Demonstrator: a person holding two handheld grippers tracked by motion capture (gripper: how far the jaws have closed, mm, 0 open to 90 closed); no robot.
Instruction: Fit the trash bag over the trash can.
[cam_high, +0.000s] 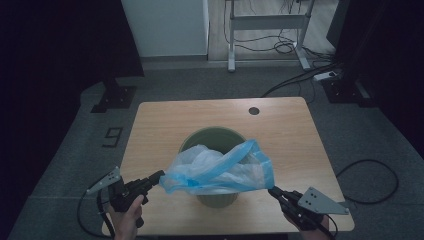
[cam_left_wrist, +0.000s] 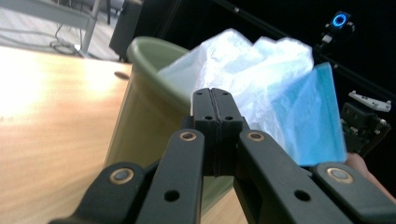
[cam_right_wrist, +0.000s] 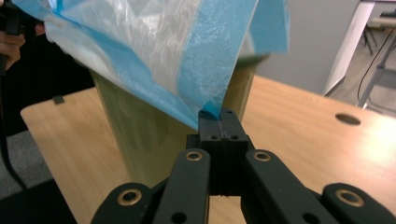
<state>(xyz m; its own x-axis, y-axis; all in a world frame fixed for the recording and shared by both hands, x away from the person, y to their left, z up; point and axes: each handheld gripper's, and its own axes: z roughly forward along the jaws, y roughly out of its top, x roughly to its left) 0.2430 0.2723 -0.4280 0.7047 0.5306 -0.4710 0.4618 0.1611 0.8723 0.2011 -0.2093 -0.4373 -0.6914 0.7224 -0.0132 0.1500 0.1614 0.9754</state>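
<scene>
We hold a blue bag (cam_high: 220, 167) stretched over a green bin (cam_high: 212, 142) that stands at the centre of the worktop (cam_high: 285, 135). Our left tongs (cam_high: 161, 175), at eight o'clock from the bin, are clenched on the bag's left edge; in the left gripper view the jaws stand pressed together with the bag (cam_left_wrist: 280, 88) rising just behind them. Our right tongs (cam_high: 272, 190), at four o'clock, pinch the bag's right corner, and the right gripper view shows the film caught between the closed jaws.

The bag's mouth lies half open across the bin's near rim, while the far rim at twelve o'clock is bare. We judge that we are at the lining step: spreading the mouth before seating it. Next we need to pull the two edges apart, lift them past the rim, and fold the film down around the outside without tipping the bin.
</scene>
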